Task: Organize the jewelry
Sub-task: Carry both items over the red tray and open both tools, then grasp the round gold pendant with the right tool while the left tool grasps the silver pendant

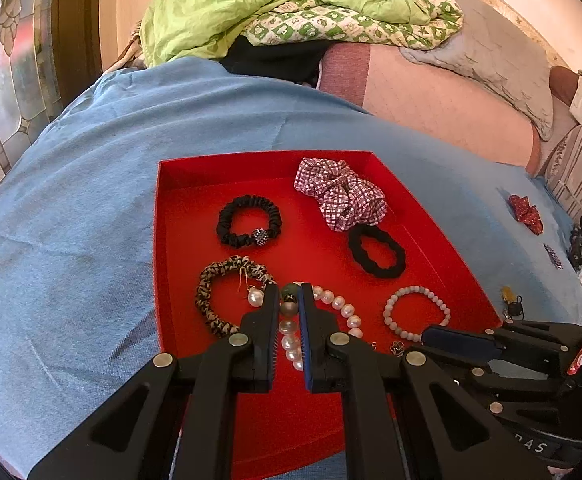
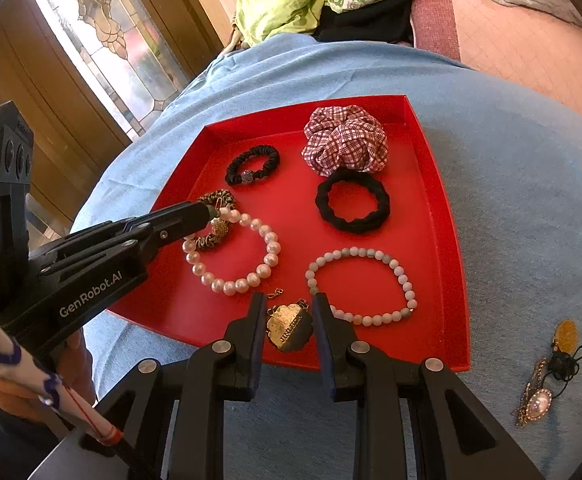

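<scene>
- Jewelry spread inside red tray (image 2: pixel 443 240) on blue cloth (image 2: pixel 511 168).
- Left gripper (image 1: pixel 290 294): fingers pinching pearl bracelet (image 2: pixel 233 256) at 9 o'clock.
- Right gripper (image 2: pixel 289 312): fingers clamping gold pendant (image 2: pixel 289 330) at 6 o'clock.

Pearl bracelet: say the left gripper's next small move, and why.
Probably open the left gripper and draw back. It is shut on the pearl bracelet, which already lies flat in the red tray among the other pieces, so nothing seems left to place there.
</scene>
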`<action>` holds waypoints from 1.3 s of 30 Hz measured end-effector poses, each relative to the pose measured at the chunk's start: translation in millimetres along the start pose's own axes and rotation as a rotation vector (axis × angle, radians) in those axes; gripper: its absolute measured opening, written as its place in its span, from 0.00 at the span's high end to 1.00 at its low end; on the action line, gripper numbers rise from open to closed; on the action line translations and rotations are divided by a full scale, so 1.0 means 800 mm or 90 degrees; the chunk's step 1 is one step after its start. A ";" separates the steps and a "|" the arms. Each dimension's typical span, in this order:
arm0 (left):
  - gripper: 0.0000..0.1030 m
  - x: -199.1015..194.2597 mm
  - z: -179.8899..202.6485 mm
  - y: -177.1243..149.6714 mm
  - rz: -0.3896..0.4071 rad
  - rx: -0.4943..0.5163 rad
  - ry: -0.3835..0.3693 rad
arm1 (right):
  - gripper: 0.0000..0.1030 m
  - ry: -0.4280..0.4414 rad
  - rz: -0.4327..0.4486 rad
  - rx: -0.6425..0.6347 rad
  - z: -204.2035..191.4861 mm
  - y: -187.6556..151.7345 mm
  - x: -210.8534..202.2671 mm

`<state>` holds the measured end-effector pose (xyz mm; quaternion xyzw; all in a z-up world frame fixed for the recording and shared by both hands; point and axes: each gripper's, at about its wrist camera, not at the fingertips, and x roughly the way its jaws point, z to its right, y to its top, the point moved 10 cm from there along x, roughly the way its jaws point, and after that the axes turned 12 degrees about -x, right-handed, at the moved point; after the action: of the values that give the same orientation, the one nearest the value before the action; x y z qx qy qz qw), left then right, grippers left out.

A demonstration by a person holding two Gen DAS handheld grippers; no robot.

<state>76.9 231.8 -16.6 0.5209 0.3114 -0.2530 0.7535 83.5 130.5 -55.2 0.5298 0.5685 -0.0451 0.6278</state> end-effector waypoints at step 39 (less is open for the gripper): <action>0.69 -0.008 0.162 -0.025 0.033 0.128 -0.109 | 0.70 -0.069 0.004 0.264 0.225 -0.074 -0.122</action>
<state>85.3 103.0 9.3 0.5782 0.2053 -0.3071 0.7275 130.4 -77.7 -55.1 0.6461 0.5107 -0.1872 0.5354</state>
